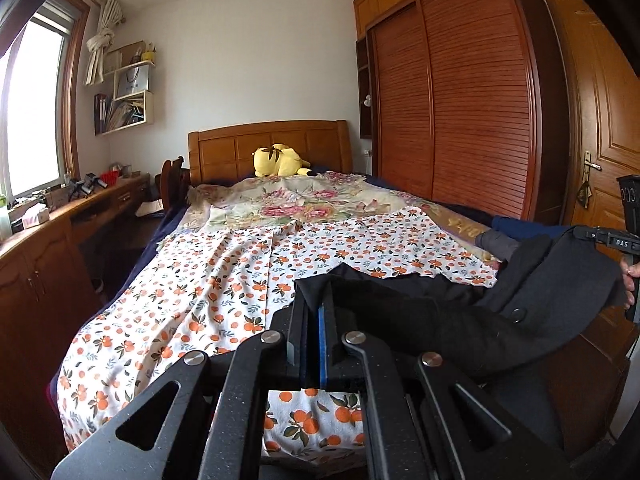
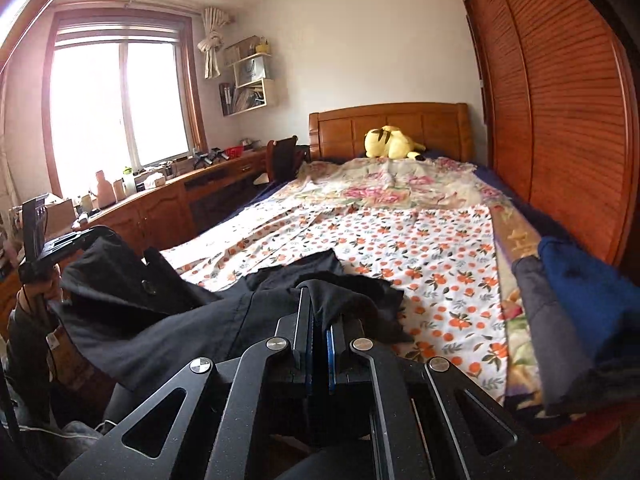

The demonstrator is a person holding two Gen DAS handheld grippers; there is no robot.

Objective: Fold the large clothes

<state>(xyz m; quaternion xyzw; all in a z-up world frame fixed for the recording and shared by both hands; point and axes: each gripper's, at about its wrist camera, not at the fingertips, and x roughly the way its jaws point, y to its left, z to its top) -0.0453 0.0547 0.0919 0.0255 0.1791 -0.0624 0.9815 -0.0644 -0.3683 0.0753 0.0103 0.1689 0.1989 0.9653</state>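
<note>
A black garment (image 1: 460, 320) hangs stretched between the two grippers above the foot of the bed (image 2: 400, 240), its long axis running sideways across the bed's width, with a button (image 1: 519, 313) showing on the cloth. The left gripper (image 1: 316, 312) has its fingers pressed together on one edge of the black cloth, and the right gripper (image 2: 318, 320) is likewise clamped on the opposite edge, a fold of fabric bunched over its tips. Part of the garment trails forward onto the orange-print sheet (image 1: 200, 280) that covers the near half of the bed. Beyond it lies a floral quilt (image 1: 300, 204), and a yellow plush toy (image 1: 280, 160) rests against the wooden headboard (image 1: 240, 144). A heap of blue and grey clothes (image 2: 580, 292) sits at the bed's edge beside the slatted wardrobe (image 2: 560, 100). Wall shelves (image 1: 128, 92) hold bags, folders and papers.
</note>
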